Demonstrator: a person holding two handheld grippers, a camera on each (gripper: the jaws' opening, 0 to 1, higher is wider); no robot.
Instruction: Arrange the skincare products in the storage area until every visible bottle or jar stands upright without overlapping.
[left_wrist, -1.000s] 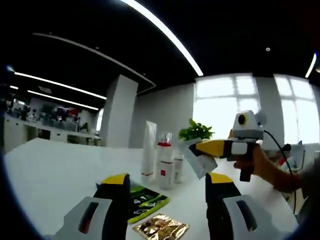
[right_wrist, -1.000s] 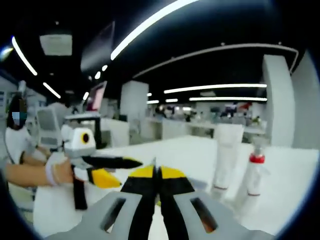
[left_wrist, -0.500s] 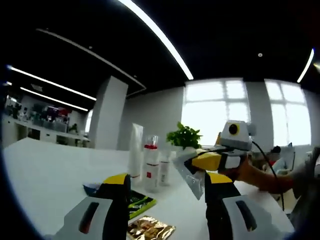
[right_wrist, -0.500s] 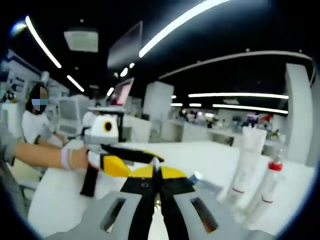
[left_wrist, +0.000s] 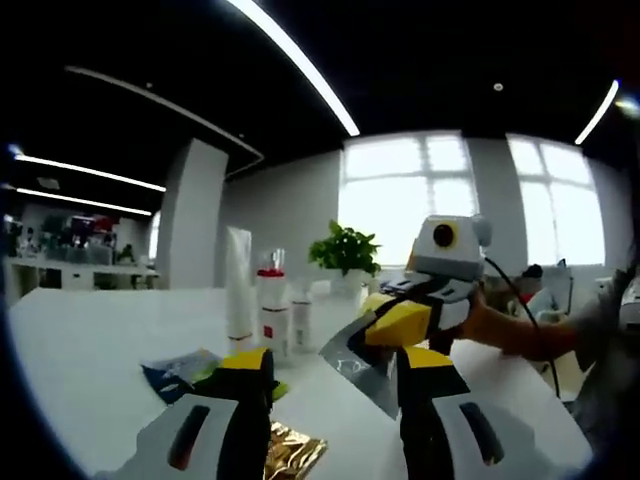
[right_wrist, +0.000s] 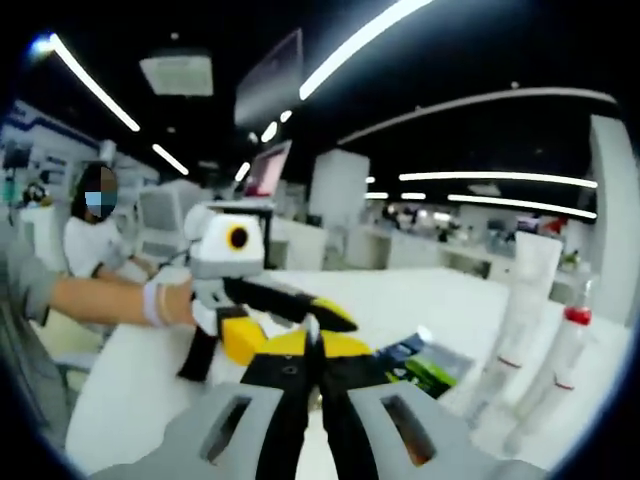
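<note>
Right tongs (left_wrist: 372, 325): clenched on a silvery sachet (left_wrist: 352, 362), lifted just beside released left tongs (left_wrist: 330, 372); bottles (left_wrist: 270, 315) upright on surface (left_wrist: 90, 340) beyond.

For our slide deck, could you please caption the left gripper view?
Right gripper holds a silvery sachet above the white table, beside upright skincare bottles.

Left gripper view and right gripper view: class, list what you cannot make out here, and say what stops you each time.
- Gold sachet, left gripper view: partly behind that gripper's jaw.
- Labels on the white tube and red-collared bottle: too small, blurred.
- Silver sachet in the right gripper: print unreadable; in the right gripper view only a thin edge shows.
- Green packet, right gripper view: blurred.
</note>
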